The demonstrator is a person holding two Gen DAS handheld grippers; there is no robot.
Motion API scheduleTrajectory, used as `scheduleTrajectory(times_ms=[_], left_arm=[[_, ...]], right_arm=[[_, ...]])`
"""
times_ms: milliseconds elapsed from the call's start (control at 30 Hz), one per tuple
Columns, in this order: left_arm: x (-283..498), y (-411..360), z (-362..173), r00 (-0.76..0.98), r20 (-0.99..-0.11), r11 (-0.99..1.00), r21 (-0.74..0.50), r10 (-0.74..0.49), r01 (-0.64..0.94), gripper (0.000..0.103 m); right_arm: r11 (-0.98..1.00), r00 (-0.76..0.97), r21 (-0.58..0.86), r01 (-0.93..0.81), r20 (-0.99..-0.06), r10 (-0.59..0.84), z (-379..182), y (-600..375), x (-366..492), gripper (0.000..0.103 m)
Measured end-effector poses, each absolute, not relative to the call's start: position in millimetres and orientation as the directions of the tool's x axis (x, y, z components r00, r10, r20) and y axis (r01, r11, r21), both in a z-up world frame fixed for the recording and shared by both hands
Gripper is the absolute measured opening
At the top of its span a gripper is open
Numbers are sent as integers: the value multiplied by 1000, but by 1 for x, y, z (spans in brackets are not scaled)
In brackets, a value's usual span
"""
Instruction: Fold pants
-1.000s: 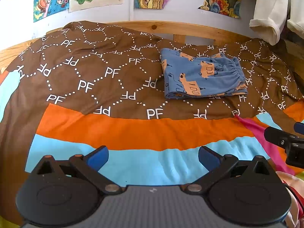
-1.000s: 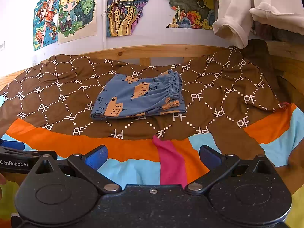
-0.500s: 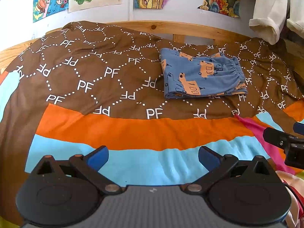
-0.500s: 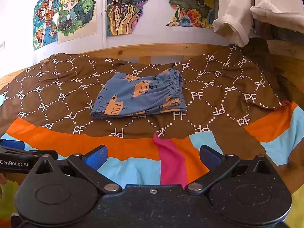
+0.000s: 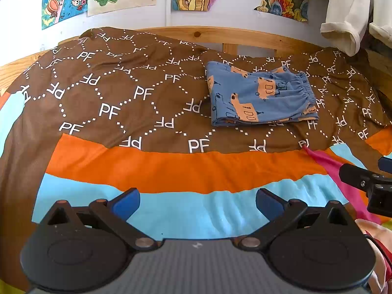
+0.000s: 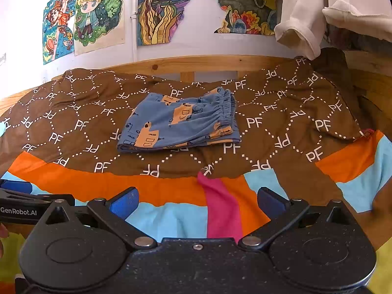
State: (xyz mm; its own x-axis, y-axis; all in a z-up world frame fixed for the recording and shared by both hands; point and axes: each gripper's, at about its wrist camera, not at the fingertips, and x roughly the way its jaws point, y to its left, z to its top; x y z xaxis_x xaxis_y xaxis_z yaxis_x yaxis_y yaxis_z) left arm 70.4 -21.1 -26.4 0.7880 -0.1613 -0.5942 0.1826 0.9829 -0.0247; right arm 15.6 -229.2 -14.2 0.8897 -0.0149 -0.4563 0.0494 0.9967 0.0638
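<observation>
Pants point(image 5: 262, 98) are the item under review, and you hold neither tool on them. Nearest to you, your left gripper point(image 5: 198, 202) hangs over the light-blue band of the bedspread point(image 5: 171, 171), its blue-padded fingers point(image 5: 126, 204) spread wide with nothing between them. Your right gripper point(image 6: 197, 202) sits in the same posture over the orange, pink and light-blue patches, jaws equally spread and empty. Each tool shows at the edge of the other's view, so the two are side by side at the near edge of the bed.

Beyond the orange band lies the brown field printed with white "PF" letters and dotted lines. The pants point(image 6: 180, 123) rest on that field, well apart from both grippers, right of centre in the left wrist view and close to centre in the right. They are blue with orange vehicle prints outlined in dark lines. They lie folded into a compact, roughly rectangular stack; layered edges show along the near side. The gathered elastic waistband point(image 6: 226, 109) runs down the right end, and the left end is a smooth fold. The top surface is flat with only slight wrinkling near the waistband.

Farther back runs a wooden bed rail point(image 5: 232, 36), then a pale wall carrying colourful drawings point(image 6: 169, 9). Cream garments point(image 6: 301, 19) hang at upper right.
</observation>
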Motion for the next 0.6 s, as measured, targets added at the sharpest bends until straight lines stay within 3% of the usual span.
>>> scheduleTrajectory(times_ms=[333,500,600], left_arm=[[71,-22,-27,788,-594,983,-22,-161,184,103],[69,-27,-26,806,-588,990,62,-65,125,103],[68,-25,-25,803,-589,989,40,-90,141,103]], right_arm=[[997,890,63,50,-457,-15,-14,-229,16,102],[997,889,64,50,-457,-16,-14,-229,16,102],[997,889,64,50,-457,-15,-14,-229,16,102]])
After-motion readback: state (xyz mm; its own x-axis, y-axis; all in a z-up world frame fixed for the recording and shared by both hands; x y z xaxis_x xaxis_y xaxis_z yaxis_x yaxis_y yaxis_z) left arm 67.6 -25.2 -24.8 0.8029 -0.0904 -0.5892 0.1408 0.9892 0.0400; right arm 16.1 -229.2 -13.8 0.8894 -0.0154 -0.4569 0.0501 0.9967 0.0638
